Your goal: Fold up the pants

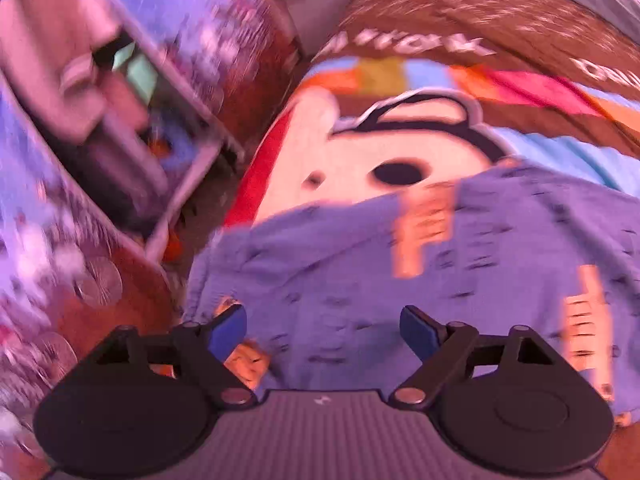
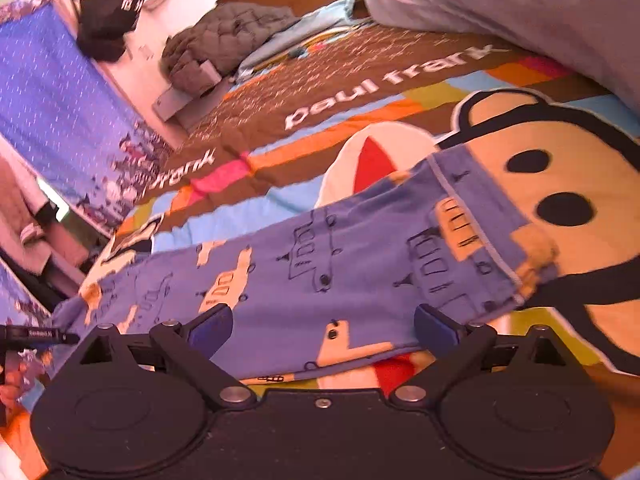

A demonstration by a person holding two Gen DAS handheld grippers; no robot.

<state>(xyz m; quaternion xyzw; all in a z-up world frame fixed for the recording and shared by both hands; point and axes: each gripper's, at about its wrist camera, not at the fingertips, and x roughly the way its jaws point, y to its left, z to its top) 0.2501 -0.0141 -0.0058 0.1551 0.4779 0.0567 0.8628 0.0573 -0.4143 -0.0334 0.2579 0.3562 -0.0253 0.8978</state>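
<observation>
Blue children's pants (image 2: 320, 276) printed with orange and outlined trucks lie stretched flat across a cartoon monkey bedspread (image 2: 580, 184). Their hemmed end (image 2: 472, 224) lies to the right in the right wrist view. My right gripper (image 2: 323, 330) is open and empty, just above the near edge of the pants. In the left wrist view the pants (image 1: 400, 272) fill the lower middle, blurred by motion. My left gripper (image 1: 323, 330) is open and empty over the fabric, fingers apart. A black part of the left gripper (image 2: 36, 334) shows at the left edge of the right wrist view.
A grey quilted blanket (image 2: 228, 44) and pale pillows (image 2: 520, 4) lie at the far side of the bed. A blue patterned curtain (image 2: 52, 112) hangs left. The bed's left edge (image 1: 224, 200) drops to a floor with clutter (image 1: 120, 152).
</observation>
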